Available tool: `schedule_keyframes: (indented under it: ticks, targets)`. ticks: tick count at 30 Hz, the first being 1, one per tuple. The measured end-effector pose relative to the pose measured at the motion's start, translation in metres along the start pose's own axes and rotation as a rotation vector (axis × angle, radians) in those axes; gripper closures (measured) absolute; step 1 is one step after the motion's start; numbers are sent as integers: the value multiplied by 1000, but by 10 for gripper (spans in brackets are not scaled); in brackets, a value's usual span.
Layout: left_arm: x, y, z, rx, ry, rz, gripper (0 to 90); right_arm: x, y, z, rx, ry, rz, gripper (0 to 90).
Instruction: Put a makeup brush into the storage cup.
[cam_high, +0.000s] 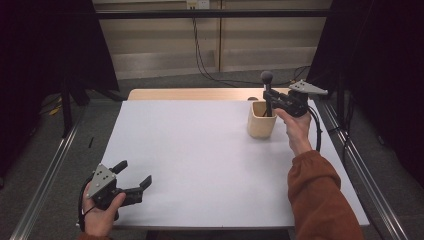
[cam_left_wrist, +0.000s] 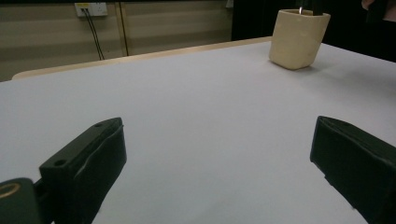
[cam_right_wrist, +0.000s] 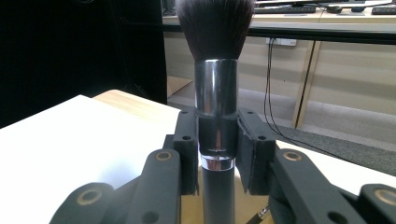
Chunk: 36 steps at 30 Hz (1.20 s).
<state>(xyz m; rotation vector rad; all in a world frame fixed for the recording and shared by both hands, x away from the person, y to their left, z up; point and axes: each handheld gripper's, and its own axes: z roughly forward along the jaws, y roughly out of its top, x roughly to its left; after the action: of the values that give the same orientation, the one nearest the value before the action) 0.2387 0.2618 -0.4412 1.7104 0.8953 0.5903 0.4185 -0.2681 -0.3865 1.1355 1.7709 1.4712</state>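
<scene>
A makeup brush (cam_high: 267, 89) with a dark bristle head and a silver ferrule (cam_right_wrist: 215, 98) stands upright, its handle reaching down into a cream cup (cam_high: 261, 119) at the table's far right. My right gripper (cam_high: 274, 100) is shut on the brush just below the ferrule, above the cup. In the right gripper view the jaws press the brush handle (cam_right_wrist: 217, 186) from both sides. My left gripper (cam_high: 134, 174) rests at the near left of the white table (cam_high: 200, 160), jaws wide apart with nothing between them. The cup (cam_left_wrist: 298, 38) shows far off in the left gripper view.
A wooden strip (cam_high: 190, 94) runs along the table's far edge. Cables (cam_high: 210, 70) hang down the back wall onto the floor. Metal rails (cam_high: 55, 160) flank the table, and dark curtains stand at both sides.
</scene>
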Motion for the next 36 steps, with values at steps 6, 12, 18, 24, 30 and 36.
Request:
schedule_keyframes:
  ticks: [6,12,18,24,30,36]
  targets:
    - [0,0,0,0,1,0,37,-2,-7,0,11,0,3,723]
    - [0,0,0,2,2,0,37,-4,-12,1,22,-4,8,723]
    - [0,0,0,0,3,-1,37,-4,-17,1,26,0,7,722]
    - [0,0,0,1,2,-1,37,-5,-23,-1,34,-2,5,722]
    - [0,0,1,3,2,-2,37,-6,-28,-3,41,-4,14,722]
    - [0,0,0,1,3,-2,37,-7,-32,-2,49,-1,18,720]
